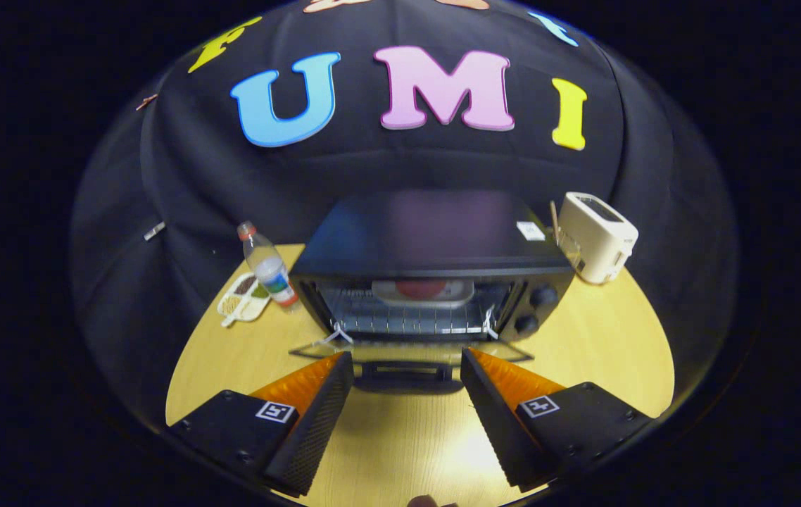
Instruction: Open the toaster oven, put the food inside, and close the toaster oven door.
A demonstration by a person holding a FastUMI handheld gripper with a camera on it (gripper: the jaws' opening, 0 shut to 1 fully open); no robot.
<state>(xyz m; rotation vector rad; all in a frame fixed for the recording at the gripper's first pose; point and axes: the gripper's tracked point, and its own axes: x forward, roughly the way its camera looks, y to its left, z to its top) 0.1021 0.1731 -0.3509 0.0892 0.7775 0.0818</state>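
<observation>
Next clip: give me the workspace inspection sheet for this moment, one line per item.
Surface: round wooden table, bare wood between the tool's fingers.
Job's things: toaster oven with its door folded down flat; food on a plate sits inside on the rack.
Clutter: water bottle and snack tray beside the oven on one side, white toaster on the other.
Grippers: tool open, fingers either side of the door handle, not touching it.
Cables: nothing seen.
Surroundings: black cloth wall.

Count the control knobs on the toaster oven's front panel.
2. Both sit on the toaster oven panel right of the open door: upper knob, lower knob just below it. Gripper jaws are open, flanking the door handle.
</observation>
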